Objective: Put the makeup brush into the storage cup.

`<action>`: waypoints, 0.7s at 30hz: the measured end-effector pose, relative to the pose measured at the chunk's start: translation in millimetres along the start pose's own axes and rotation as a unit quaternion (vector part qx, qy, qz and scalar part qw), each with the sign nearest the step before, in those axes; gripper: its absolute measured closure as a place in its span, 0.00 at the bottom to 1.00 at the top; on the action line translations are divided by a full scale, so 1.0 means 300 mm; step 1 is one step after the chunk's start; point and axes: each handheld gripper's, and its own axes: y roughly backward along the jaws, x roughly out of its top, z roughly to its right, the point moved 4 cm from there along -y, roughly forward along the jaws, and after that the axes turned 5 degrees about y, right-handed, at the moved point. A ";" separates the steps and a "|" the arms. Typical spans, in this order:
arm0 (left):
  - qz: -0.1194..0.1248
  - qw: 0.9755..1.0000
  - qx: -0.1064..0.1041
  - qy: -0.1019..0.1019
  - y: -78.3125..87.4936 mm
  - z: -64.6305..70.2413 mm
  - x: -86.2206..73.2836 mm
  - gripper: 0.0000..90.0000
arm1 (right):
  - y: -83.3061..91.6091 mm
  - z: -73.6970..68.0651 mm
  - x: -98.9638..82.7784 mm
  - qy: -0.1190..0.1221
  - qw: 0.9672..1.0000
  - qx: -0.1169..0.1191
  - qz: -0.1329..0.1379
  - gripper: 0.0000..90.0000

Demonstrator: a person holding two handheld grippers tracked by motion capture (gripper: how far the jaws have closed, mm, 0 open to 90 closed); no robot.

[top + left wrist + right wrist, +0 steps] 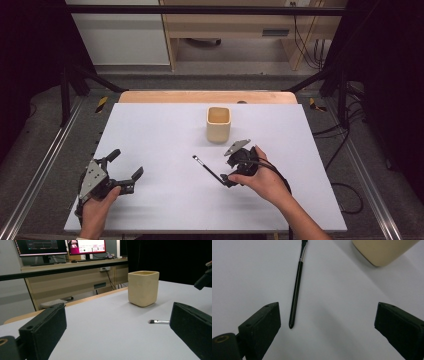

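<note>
Brush point(296, 287): lies flat on desk point(165, 130), handle end between right gripper point(327, 322) jaws, nearer one jaw, untouched.
Right jaws: wide apart.
Left gripper point(127, 167): jaws wide, empty.
Cup point(219, 123): beyond brush tip.

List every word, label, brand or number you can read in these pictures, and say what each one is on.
No text can be read.
Two monitors in the left gripper view carry interface text: too small and blurred to read.
The cream cup, the black brush and the white table show no markings.
</note>
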 end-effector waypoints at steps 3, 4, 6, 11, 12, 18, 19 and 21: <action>-0.001 1.000 -0.001 -0.001 -0.001 0.001 -0.001 0.01 | -0.016 0.001 0.015 -0.002 1.000 -0.001 -0.003 0.08; -0.001 1.000 -0.001 -0.001 -0.001 0.001 -0.001 0.01 | -0.019 0.000 0.018 -0.002 1.000 0.002 -0.006 0.08; -0.001 1.000 -0.001 0.000 -0.001 0.000 0.000 0.01 | -0.028 -0.002 0.027 -0.001 1.000 0.004 -0.005 0.08; 0.000 1.000 -0.001 0.000 -0.001 0.000 0.000 0.01 | -0.044 -0.010 0.047 0.004 1.000 0.006 -0.012 0.08; 0.000 1.000 -0.001 0.000 -0.001 -0.001 0.000 0.01 | -0.046 -0.014 0.051 -0.001 1.000 0.008 -0.010 0.08; 0.000 1.000 -0.001 0.000 -0.001 -0.001 0.000 0.01 | -0.061 -0.020 0.066 0.005 1.000 0.013 -0.014 0.07; 0.000 1.000 -0.001 0.000 -0.001 -0.001 0.000 0.01 | -0.061 -0.020 0.066 0.005 1.000 0.013 -0.014 0.07; 0.000 1.000 -0.001 0.001 -0.002 -0.001 0.000 0.01 | -0.065 -0.022 0.072 0.005 1.000 0.014 -0.012 0.07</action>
